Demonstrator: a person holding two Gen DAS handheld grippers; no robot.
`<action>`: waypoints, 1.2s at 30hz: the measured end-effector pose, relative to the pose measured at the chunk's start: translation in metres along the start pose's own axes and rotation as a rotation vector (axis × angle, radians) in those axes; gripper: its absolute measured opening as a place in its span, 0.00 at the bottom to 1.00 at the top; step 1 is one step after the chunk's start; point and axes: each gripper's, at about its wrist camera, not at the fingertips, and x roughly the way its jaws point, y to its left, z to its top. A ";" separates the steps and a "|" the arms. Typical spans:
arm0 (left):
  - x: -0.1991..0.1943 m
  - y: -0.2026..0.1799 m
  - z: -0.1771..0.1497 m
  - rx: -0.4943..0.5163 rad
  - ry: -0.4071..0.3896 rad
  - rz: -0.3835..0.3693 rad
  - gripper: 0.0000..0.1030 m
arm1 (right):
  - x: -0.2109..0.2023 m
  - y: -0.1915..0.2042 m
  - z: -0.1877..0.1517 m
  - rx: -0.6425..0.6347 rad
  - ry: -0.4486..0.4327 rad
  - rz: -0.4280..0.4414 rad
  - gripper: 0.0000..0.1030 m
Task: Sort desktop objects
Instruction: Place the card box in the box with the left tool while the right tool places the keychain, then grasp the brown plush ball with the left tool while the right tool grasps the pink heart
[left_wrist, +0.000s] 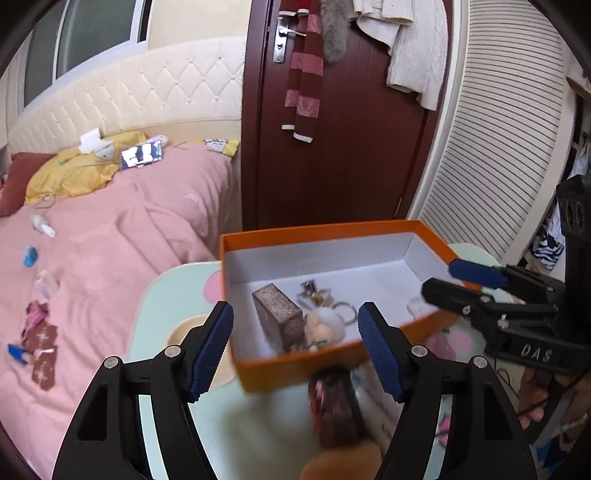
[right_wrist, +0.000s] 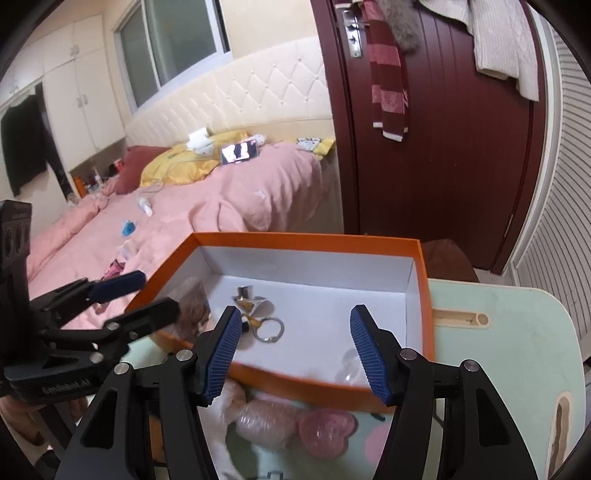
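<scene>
Judging by the box (left_wrist: 332, 236), which already holds a small brown case (left_wrist: 280, 317), keys (right_wrist: 267, 326) and a plush (left_wrist: 327, 326), we are partway, both hand-held grippers (left_wrist: 295, 347) (right_wrist: 291, 349) released and empty, pink items (right_wrist: 295, 424) left on the desk (right_wrist: 517, 332).

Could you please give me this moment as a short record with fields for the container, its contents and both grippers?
container: orange box, white inside, on the pale green table
contents: brown patterned box, key ring, small plush figure
outside the box: pink heart-shaped item on the near side
left gripper: open, nothing between the pads
right gripper: open, empty
</scene>
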 end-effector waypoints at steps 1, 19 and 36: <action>-0.008 0.000 -0.004 0.002 0.000 0.014 0.69 | -0.005 0.000 -0.003 -0.004 -0.001 -0.005 0.59; -0.040 -0.017 -0.087 -0.096 0.183 -0.004 0.69 | -0.036 -0.013 -0.095 0.045 0.190 -0.092 0.66; -0.014 -0.024 -0.088 -0.061 0.183 0.022 0.49 | -0.029 -0.017 -0.090 0.058 0.166 -0.084 0.79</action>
